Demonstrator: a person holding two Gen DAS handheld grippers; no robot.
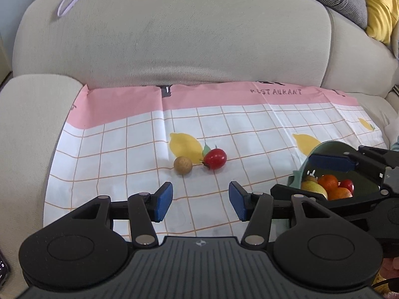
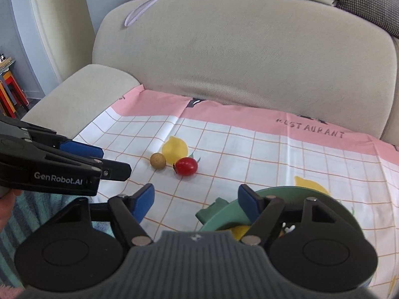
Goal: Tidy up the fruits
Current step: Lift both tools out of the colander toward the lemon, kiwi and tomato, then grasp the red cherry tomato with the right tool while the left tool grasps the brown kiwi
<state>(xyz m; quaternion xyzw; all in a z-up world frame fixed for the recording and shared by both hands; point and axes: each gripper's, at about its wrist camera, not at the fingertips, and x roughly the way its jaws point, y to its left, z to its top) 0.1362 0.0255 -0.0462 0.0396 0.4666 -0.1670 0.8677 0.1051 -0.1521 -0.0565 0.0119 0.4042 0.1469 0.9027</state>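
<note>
Beige sofa (image 1: pixel 174 37), checked cloth (image 1: pixel 249 129), yellow cushion (image 1: pixel 381 7).

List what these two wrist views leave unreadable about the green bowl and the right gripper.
- Green plastic bowl, left wrist view: the right gripper covers some fruit, so no full count.
- Same bowl, right wrist view: the gripper body hides nearly all its contents.
- Right gripper: whether its blue pads press the rim cannot be told.

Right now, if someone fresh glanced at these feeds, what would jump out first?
The red fruit and the small brown round fruit, side by side on the checked cloth, ahead of the open left claw. Then the green bowl of fruit at the cloth's right, tilted, with the right claw at its rim.
</note>
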